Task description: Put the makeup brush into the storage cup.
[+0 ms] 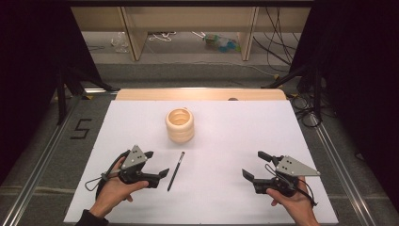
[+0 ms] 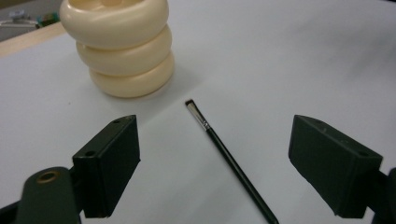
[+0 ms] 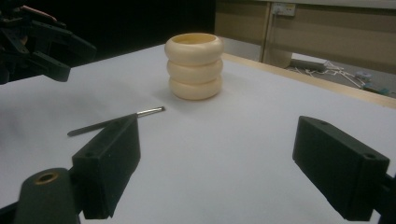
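Note:
A cream pot (image 1: 179,125) shaped like three stacked rings stands upright on the white sheet, back of centre. A thin black paintbrush (image 1: 176,170) lies flat in front of it, bristles toward the pot. My left gripper (image 1: 157,163) is open just left of the brush, not touching it. In the left gripper view, the brush (image 2: 229,158) runs between the open jaws of the left gripper (image 2: 212,140), with the pot (image 2: 122,46) beyond. My right gripper (image 1: 252,164) is open and empty at the front right. From the right gripper (image 3: 217,140), the pot (image 3: 194,65) and brush (image 3: 116,121) lie ahead.
The white sheet (image 1: 226,136) covers the table, with a wooden strip (image 1: 202,94) along its far edge. Metal rails (image 1: 329,150) run down both sides. Cables and a bottle (image 1: 221,42) lie on the floor beyond. The left gripper (image 3: 46,46) shows far off in the right gripper view.

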Tool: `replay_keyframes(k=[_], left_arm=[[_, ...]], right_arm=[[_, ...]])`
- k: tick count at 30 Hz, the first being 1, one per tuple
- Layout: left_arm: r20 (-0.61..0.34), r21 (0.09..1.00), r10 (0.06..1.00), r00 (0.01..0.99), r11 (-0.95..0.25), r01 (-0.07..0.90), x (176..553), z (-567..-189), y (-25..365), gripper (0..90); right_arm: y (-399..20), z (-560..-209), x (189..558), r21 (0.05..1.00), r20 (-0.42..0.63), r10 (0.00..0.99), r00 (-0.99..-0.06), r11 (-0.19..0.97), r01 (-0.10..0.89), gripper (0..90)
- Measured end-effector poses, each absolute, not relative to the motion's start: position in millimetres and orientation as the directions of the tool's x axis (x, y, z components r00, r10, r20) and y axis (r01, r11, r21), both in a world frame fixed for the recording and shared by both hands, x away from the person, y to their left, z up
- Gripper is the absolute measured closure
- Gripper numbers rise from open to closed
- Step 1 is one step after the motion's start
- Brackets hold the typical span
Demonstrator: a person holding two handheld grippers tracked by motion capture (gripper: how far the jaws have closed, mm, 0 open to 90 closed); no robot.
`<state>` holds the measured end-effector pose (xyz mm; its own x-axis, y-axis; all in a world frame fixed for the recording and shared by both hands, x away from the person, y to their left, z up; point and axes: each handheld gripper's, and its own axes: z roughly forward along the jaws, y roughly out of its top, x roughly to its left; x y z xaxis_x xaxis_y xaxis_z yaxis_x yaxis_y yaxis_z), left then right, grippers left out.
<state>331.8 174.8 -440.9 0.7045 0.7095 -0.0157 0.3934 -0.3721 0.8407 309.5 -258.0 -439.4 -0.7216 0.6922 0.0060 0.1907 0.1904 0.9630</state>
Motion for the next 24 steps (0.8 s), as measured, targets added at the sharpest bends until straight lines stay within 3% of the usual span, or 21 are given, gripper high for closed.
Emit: replay_keyframes(k=[24], left_arm=[[0.062, 0.684, 0.617, 0.785, -0.599, 0.417, 350.6, -445.9, 139.8, 18.5]], right_arm=[[-255.7, -440.5, 308.5, 0.956, 0.017, 0.688, -0.725, 0.200, 0.213, 16.2]])
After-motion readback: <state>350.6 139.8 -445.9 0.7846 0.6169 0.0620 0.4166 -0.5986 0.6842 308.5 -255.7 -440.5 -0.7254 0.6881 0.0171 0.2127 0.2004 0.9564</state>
